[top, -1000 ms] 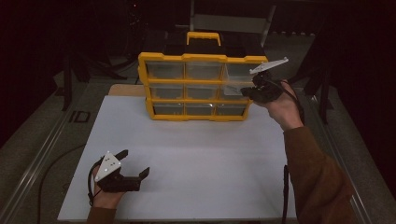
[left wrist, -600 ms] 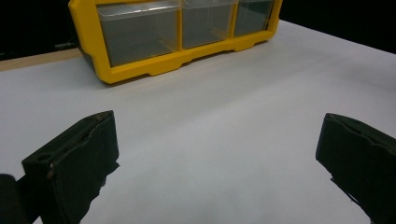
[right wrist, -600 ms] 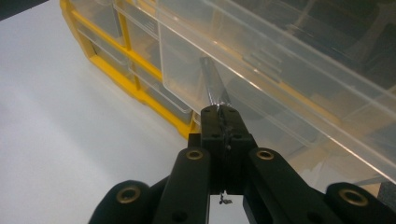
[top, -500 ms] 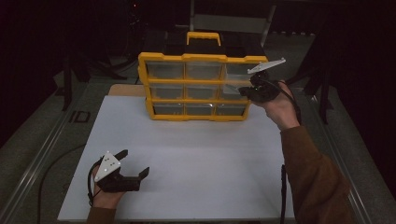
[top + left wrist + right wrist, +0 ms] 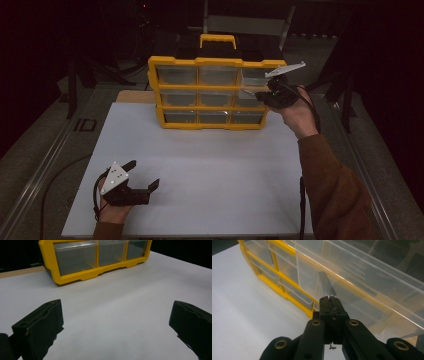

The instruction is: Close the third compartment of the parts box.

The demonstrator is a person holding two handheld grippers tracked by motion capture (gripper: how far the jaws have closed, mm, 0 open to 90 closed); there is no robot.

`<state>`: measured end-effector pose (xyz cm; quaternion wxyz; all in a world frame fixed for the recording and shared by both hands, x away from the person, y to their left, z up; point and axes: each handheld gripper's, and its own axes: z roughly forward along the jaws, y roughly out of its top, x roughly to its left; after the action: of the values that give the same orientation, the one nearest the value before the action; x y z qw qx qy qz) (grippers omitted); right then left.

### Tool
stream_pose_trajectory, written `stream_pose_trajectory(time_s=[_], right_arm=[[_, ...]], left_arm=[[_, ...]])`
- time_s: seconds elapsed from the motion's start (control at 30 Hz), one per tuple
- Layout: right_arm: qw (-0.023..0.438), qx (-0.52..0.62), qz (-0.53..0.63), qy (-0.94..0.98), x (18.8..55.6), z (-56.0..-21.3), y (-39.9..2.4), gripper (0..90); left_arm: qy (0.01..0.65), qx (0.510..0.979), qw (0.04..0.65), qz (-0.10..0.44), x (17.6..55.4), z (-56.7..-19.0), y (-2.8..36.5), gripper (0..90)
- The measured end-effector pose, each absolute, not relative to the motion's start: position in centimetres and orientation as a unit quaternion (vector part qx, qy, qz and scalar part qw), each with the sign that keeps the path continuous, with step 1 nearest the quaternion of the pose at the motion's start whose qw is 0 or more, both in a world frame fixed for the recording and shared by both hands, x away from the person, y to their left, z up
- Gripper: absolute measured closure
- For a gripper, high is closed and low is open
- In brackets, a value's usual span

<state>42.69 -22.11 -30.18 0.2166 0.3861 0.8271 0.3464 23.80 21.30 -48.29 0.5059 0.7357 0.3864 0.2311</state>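
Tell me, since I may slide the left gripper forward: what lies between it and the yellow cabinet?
Nothing: in the high view, bare white board runs from the left gripper to the cabinet.

Open white table (image 5: 215, 170) — only the yellow organizer (image 5: 215, 95) blocks its back.

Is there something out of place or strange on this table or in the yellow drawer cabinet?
One thing: on the yellow cabinet, the clear middle-right drawer sticks out past its neighbours, with the right gripper shut on its front edge. The rest sit flush. Nothing looks spilled or damaged.

White table top (image 5: 210, 180); yellow drawer organizer (image 5: 215, 92) standing at far edge.
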Motion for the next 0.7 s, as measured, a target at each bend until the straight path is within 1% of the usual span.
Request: stream_pose_trajectory(time_s=[0.7], right_arm=[[0.219,0.401,0.356,0.815,43.48,-30.5,-21.98,89.9]], left_arm=[[0.387,0.736,0.506,0.231,23.81,-48.31,21.38,0.1]])
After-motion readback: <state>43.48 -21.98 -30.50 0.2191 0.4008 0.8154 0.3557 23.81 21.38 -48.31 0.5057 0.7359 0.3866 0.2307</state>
